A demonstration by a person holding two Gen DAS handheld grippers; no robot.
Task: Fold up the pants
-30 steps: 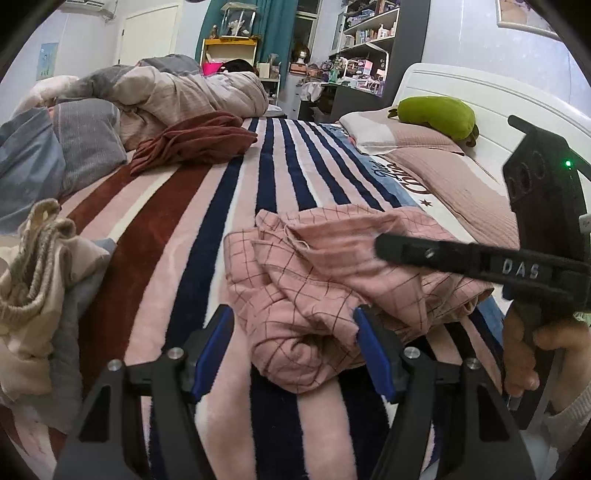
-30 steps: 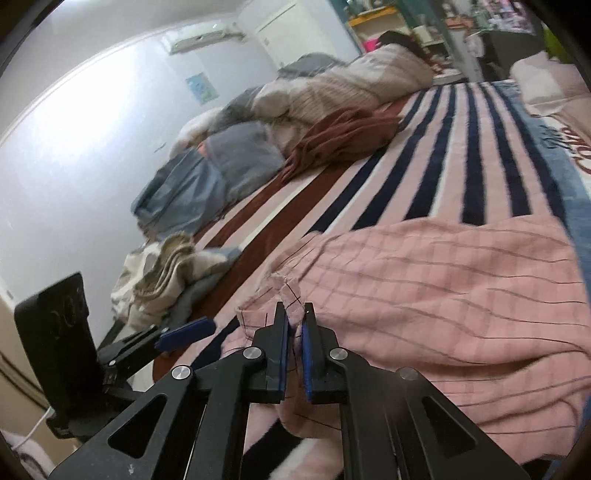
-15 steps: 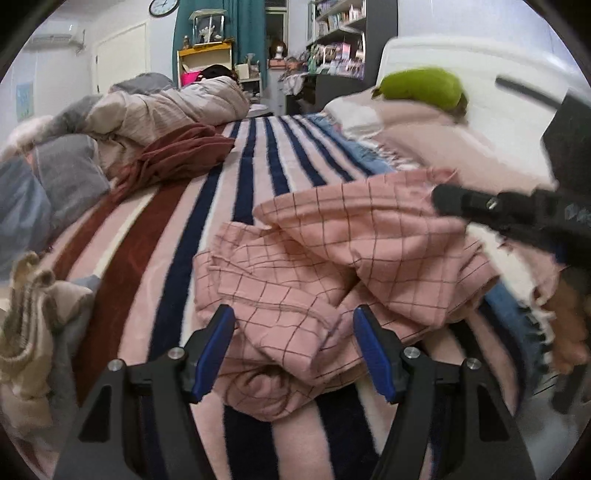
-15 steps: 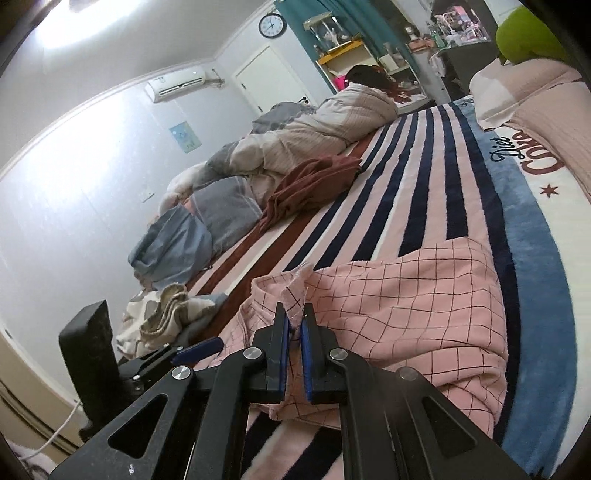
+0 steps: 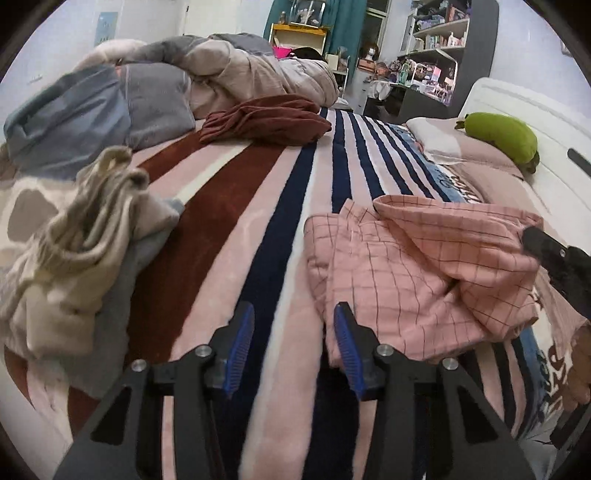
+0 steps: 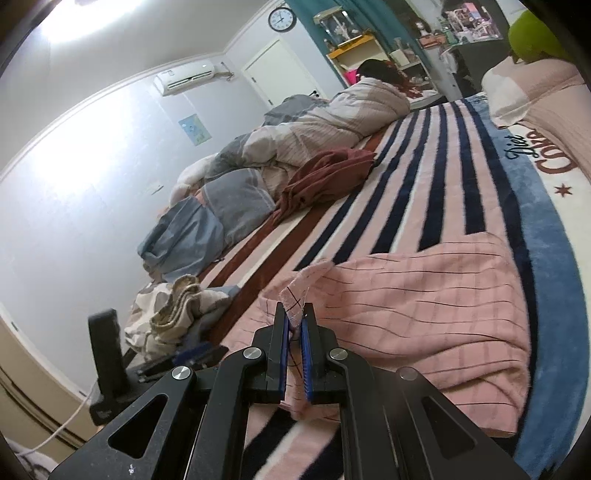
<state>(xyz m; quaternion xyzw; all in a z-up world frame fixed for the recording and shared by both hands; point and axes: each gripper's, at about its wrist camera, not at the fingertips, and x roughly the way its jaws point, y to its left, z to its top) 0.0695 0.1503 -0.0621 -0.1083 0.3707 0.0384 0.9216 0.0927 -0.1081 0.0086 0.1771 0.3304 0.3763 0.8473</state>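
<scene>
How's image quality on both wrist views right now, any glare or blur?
Left wrist: evenly lit, beige clothes pile at left slightly smeared, pink checked pants sharp. Right wrist: ceiling light blows out the top-left and washes the wall; pants edge in the right gripper stays clear.

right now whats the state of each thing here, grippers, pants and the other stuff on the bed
left gripper: open, holding nothing, just left of the pants
right gripper: shut on an edge of the pants
pink checked pants: crumpled in loose folds, not yet neatly folded
maroon garment: bunched up on the striped blanket
beige clothes pile: heaped, unfolded
green plush: lying on the pillows
</scene>
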